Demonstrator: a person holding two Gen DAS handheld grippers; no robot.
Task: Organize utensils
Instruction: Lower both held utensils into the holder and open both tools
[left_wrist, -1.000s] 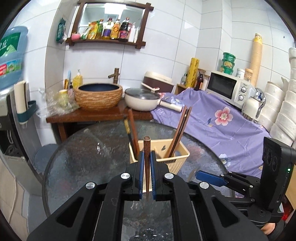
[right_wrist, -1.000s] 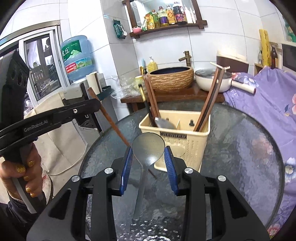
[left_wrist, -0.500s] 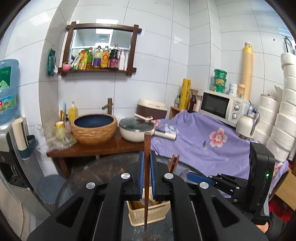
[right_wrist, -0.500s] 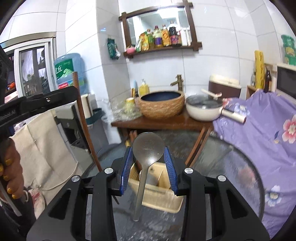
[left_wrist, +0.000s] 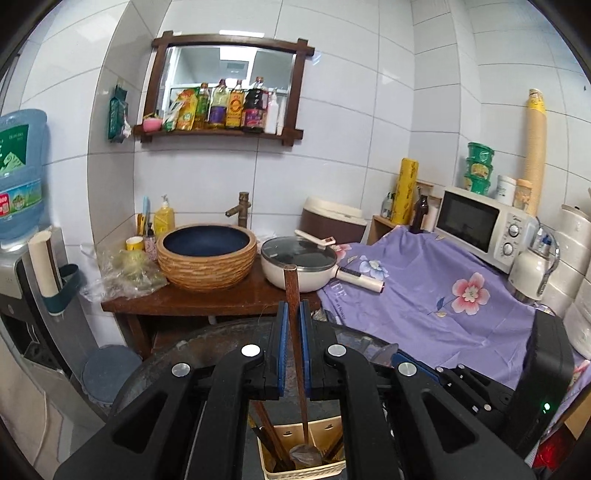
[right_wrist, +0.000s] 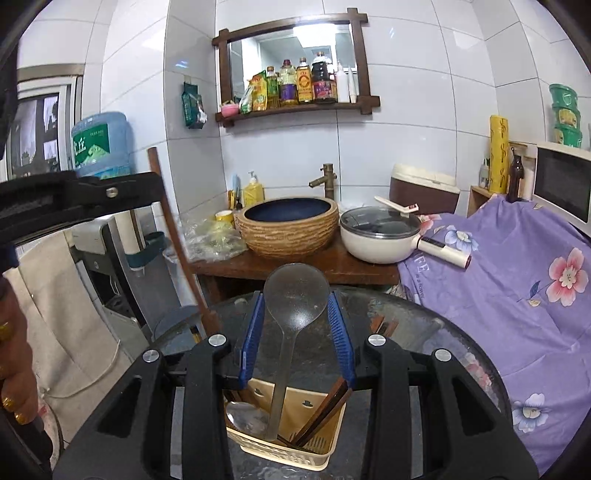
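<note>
My left gripper is shut on a brown wooden chopstick, held upright with its lower end down over the cream utensil basket. My right gripper is shut on the bowl of a translucent grey spoon, whose handle hangs down toward the same basket. The basket holds several chopsticks and another spoon. In the right wrist view, the left gripper's black arm and its chopstick show at the left.
The basket stands on a round glass table. Behind it is a wooden stand with a woven basin and a lidded white pan. A purple floral cloth covers the right side. A person's hand is at the left edge.
Both grippers have risen with their utensils still held. The basket has dropped from the middle of each view to the bottom edge, below the fingers.
</note>
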